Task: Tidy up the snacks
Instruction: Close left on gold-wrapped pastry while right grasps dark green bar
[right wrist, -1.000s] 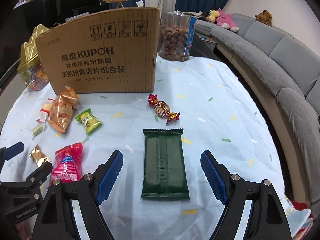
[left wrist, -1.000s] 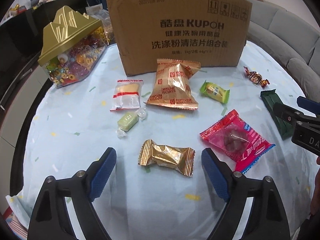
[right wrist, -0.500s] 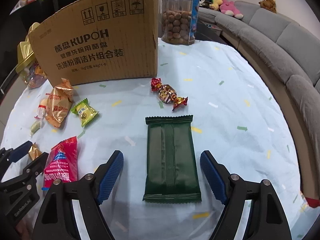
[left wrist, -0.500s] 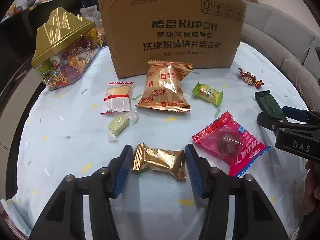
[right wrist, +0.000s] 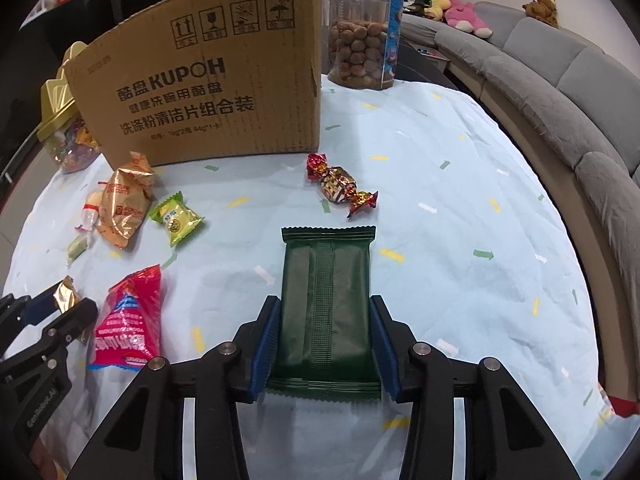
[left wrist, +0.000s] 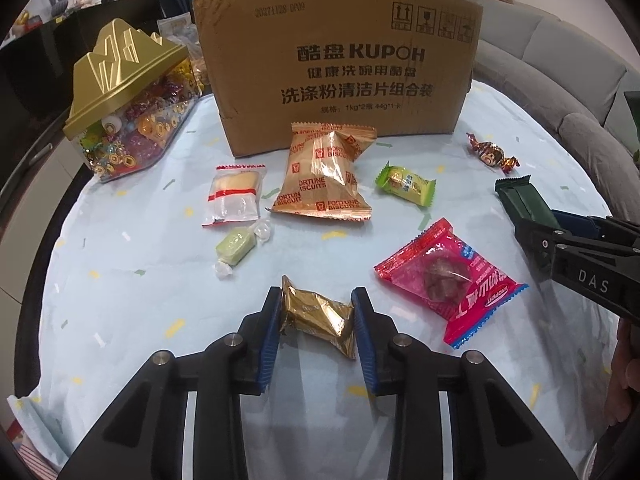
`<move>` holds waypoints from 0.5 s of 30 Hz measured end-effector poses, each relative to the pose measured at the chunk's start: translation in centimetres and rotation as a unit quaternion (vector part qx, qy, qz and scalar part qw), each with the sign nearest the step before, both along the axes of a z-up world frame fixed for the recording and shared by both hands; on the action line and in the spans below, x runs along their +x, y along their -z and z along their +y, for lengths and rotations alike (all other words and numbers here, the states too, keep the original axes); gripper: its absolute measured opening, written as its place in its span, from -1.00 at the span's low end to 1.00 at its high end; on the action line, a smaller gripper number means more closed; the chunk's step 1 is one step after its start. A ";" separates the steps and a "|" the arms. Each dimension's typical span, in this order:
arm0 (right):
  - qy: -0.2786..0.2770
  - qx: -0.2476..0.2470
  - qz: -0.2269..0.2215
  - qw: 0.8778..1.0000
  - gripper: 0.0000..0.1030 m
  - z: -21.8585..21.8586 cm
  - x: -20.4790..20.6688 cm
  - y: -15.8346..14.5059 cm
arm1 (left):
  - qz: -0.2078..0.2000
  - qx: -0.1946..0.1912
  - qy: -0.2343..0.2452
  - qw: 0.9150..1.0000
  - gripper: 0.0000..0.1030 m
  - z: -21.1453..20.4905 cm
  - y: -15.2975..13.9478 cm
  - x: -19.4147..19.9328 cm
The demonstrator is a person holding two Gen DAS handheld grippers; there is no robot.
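Observation:
My left gripper (left wrist: 316, 312) is shut on a gold foil snack (left wrist: 318, 316) lying on the pale blue tablecloth. My right gripper (right wrist: 325, 332) is shut on the sides of a dark green wafer pack (right wrist: 326, 304), which also shows in the left wrist view (left wrist: 520, 200). Loose on the cloth lie a pink packet (left wrist: 448, 280), a fortune biscuits bag (left wrist: 324, 172), a green-yellow candy (left wrist: 406, 184), a clear red-striped packet (left wrist: 236, 196), a pale green twist candy (left wrist: 236, 244) and a red-gold twist candy (right wrist: 340, 184).
A brown KUPOH cardboard box (left wrist: 340, 64) stands at the back of the table. A gold-lidded candy box (left wrist: 128, 100) sits at back left. A clear tub of round snacks (right wrist: 364, 56) stands behind the box. A grey sofa (right wrist: 560, 80) curves along the right.
Both grippers moved forward and closed: the left onto the gold foil snack, the right onto the dark green pack.

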State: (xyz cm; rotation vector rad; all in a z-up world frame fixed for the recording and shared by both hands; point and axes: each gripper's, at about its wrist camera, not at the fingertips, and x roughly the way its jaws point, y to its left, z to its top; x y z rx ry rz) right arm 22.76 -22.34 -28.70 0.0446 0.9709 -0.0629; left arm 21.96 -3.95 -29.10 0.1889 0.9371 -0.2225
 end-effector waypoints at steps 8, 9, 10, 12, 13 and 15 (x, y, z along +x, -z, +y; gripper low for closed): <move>-0.009 -0.008 -0.016 1.000 -0.13 0.6 -0.6 -1.7 | -0.007 0.001 -0.011 1.000 -0.34 0.4 -1.1 -0.4; -0.010 -0.008 -0.017 1.000 -0.13 0.7 -0.6 -1.8 | -0.007 0.001 -0.015 1.000 -0.34 0.4 -1.3 -0.5; -0.011 -0.009 -0.020 1.000 -0.13 0.8 -0.7 -2.1 | -0.006 0.001 -0.018 1.000 -0.34 0.5 -1.4 -0.5; -0.013 -0.010 -0.023 1.000 -0.13 0.9 -0.8 -2.5 | -0.006 -0.001 -0.023 1.000 -0.34 0.5 -1.8 -0.6; -0.013 -0.010 -0.026 1.000 -0.13 1.0 -1.0 -2.8 | -0.008 0.000 -0.024 1.000 -0.34 0.5 -2.0 -0.7; -0.013 -0.010 -0.030 0.999 -0.13 1.0 -1.0 -3.2 | -0.011 -0.002 -0.027 1.000 -0.34 0.7 -2.4 -0.7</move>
